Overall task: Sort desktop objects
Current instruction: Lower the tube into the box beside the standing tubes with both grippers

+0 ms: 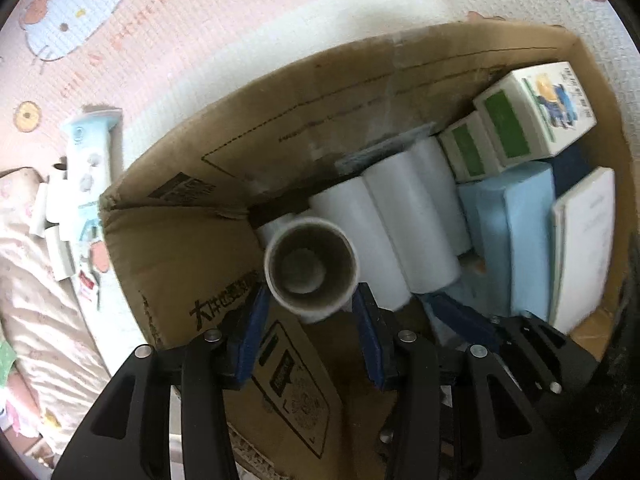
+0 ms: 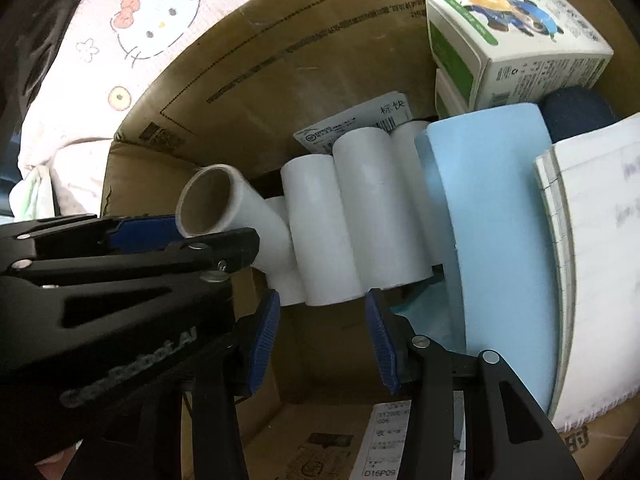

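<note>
Left tongs (image 1: 310,312) bracket the white roll (image 1: 310,268), grip unclear; right tongs (image 2: 322,320) stand apart, empty, beside the rolls.

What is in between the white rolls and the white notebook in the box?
A light blue foam block stands between the white rolls and the notebook, seen clearly in the right wrist view.
</note>
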Available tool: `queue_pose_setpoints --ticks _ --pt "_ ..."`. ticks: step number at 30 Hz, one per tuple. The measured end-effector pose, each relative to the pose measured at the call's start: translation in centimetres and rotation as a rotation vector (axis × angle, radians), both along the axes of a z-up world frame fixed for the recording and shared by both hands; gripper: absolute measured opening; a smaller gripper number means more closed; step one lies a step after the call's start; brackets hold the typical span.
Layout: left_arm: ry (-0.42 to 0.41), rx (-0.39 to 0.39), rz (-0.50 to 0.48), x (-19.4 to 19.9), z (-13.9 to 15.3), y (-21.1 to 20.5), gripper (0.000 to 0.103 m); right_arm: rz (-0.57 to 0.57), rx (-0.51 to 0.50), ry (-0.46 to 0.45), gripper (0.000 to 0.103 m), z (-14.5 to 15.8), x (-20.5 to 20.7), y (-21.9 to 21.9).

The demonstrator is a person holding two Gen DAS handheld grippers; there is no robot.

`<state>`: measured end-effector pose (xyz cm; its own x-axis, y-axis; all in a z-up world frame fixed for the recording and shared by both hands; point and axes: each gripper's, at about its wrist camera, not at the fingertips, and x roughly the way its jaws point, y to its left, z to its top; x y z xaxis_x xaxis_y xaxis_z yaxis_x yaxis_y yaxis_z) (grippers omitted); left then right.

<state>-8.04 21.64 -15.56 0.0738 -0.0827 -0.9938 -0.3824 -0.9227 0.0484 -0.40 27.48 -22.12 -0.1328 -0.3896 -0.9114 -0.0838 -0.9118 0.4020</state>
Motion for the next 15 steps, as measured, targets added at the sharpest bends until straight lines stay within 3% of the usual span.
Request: queue_pose_setpoints --ticks 6,9,11,15 --pt "-0.077 0.098 0.030 -1.0 1.1 -1.4 0.054 -0.020 -0.093 0.003 0.042 0.1 0.3 0.5" --pt "-0.052 0.110 0.046 -1.5 2.1 -2.3 0.053 -0.029 -0.090 0.015 0.042 0.2 0.2 0.7" --pt "-0.023 0.120 0.048 -1.8 2.7 -2.7 0.046 -0.046 -0.096 0.033 0.042 0.3 0.0 0.9" --pt "-0.023 0.152 0.069 -2.6 3.1 -3.4 0.016 -0.056 -0.110 0.077 0.042 0.8 -0.7 1.2"
